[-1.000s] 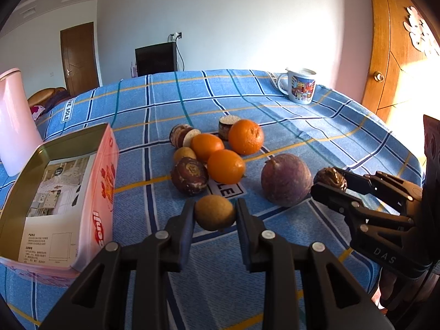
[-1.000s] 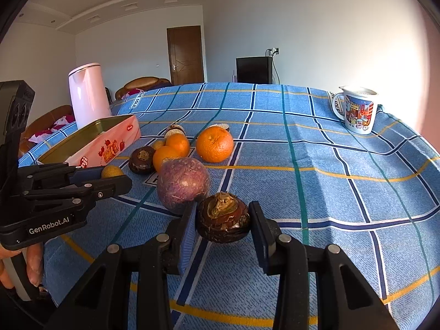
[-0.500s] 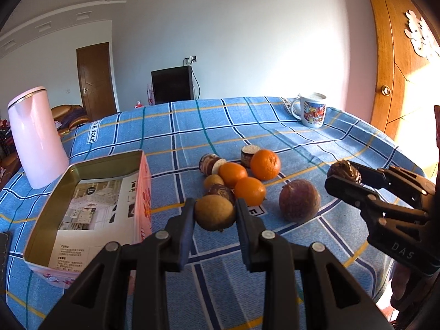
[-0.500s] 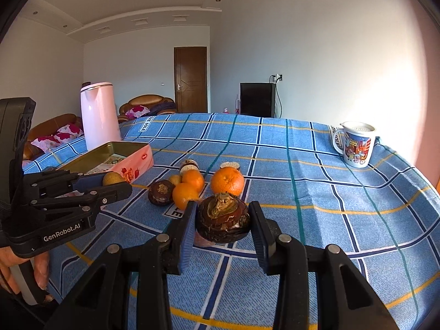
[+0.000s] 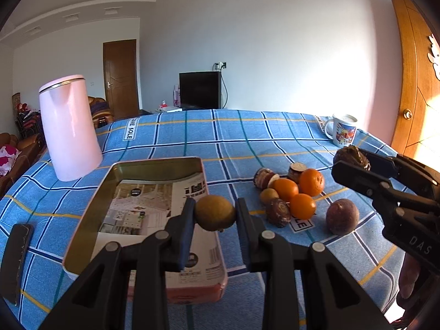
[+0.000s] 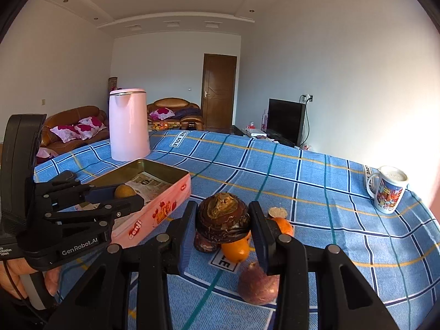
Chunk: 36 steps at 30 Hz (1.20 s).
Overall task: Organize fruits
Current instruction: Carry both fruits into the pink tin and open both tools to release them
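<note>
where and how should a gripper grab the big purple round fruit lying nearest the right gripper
Probably from above, fingers closing across the widest middle of the purple fruit. It is roughly round with no visible handle or stem to hold, and it sits alone on the tablecloth. The oranges lie to its left with a gap, so the finger on that side has room. Both grippers are already holding fruit.
</note>
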Tool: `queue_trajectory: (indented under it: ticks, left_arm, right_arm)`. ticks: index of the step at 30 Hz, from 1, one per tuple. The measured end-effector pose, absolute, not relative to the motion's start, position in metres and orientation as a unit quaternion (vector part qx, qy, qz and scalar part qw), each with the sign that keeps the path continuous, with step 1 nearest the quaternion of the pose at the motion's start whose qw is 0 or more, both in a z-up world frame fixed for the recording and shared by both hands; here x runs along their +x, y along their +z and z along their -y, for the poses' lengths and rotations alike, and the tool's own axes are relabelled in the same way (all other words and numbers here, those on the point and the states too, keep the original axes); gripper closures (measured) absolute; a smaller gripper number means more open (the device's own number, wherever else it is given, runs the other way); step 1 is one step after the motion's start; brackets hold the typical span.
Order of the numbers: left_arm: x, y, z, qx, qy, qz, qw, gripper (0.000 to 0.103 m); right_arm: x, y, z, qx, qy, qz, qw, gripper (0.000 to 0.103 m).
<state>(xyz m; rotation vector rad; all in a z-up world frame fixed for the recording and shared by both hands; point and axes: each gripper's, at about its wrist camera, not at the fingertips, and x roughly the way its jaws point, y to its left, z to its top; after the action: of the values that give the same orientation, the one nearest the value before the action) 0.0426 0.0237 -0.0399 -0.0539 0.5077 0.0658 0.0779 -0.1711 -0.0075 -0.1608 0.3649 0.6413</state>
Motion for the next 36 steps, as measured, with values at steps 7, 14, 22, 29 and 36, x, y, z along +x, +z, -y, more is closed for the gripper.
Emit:
queue_trajectory:
  ticks: [7, 14, 22, 29, 36]
  left_arm:
    - [0.045, -0.041, -0.055, -0.04, 0.057, -0.252, 0.965, 0.073]
    - [0.052, -0.043, -0.075, -0.044, 0.07, -0.259, 0.962, 0.073]
    - [0.057, -0.047, -0.093, -0.05, 0.076, -0.27, 0.959, 0.073]
    - [0.061, -0.047, -0.105, -0.055, 0.08, -0.275, 0.957, 0.073]
    - [0.065, -0.051, -0.113, -0.059, 0.08, -0.287, 0.953, 0.073]
  right_arm:
    - [0.088, -0.004, 0.139, -0.084, 0.338, -0.181, 0.919, 0.063]
    - [0.103, -0.005, 0.104, -0.089, 0.359, -0.196, 0.908, 0.063]
    - [0.114, -0.011, 0.069, -0.099, 0.375, -0.212, 0.897, 0.063]
    - [0.114, -0.016, 0.048, -0.112, 0.384, -0.218, 0.89, 0.063]
    - [0.115, -0.021, 0.033, -0.122, 0.388, -0.227, 0.885, 0.063]
